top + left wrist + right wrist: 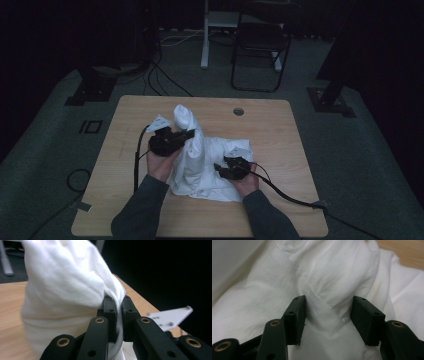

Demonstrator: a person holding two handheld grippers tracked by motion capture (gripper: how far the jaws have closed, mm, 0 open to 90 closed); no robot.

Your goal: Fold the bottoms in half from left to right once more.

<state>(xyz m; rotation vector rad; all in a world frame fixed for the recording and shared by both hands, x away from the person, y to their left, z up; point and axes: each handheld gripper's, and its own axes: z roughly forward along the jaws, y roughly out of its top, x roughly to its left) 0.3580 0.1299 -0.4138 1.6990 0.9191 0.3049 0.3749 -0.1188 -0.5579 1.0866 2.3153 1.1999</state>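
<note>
Two sets of tongs worked one white cloth (pixel 200 165) on a pale wood-grain desk (pixel 280 125) with rounded corners and a small round grommet hole (pixel 238 111) near its far edge. The cloth was thin, soft woven fabric, crumpled and creased, its lower part spread over the middle of the desk in loose folds. The left tongs (pixel 189 134) were clamped on a pinch of it, and the fabric rose above them in a rounded, bunched peak, with more cloth hanging down to the heap. In the left gripper view the black, matte, blocky pads (pixel 110 312) stood pressed together with a thin fold of cloth (pixel 67 290) squeezed between them; brass-coloured rivets marked the linkage arms.

The right tongs (pixel 218 167) lay low over the near right part of the cloth. In the right gripper view their flat rectangular pads (pixel 295 317) stood apart, a raised diagonal ridge of cloth (pixel 324 307) between them, not pressed by either pad. A grey three-cornered plate (pixel 159 122) topped the left tongs. No writing or label was legible on anything.
</note>
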